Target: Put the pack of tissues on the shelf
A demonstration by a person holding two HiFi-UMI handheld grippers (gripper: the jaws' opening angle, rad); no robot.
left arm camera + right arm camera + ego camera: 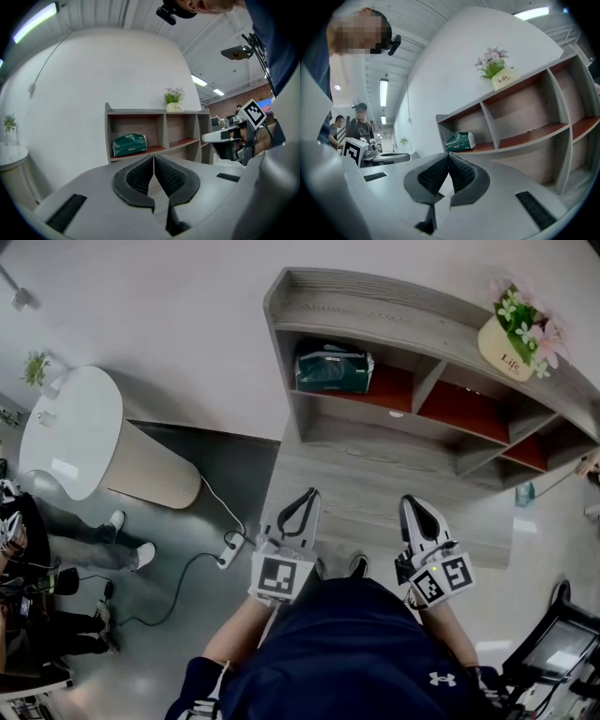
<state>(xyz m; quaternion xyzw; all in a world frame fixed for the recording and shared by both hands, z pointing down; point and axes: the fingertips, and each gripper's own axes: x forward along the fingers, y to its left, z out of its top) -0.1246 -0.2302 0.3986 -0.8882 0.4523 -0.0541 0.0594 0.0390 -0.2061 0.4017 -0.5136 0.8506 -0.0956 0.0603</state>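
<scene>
The green pack of tissues [334, 369] lies in the leftmost compartment of the grey wooden shelf [375, 296], on its red-brown board. The left gripper view shows the pack of tissues [129, 144] straight ahead and well beyond the jaws. In the right gripper view the pack of tissues [460, 140] lies ahead and slightly left. My left gripper [302, 509] and right gripper [416, 514] hover side by side in front of the shelf, well short of it. Both are shut with nothing between their pads.
A potted flower [521, 331] stands on the shelf top at the right. A white round table [70, 430] is at the left. A power strip with cable [230, 550] lies on the floor. People [37, 559] stand at the far left.
</scene>
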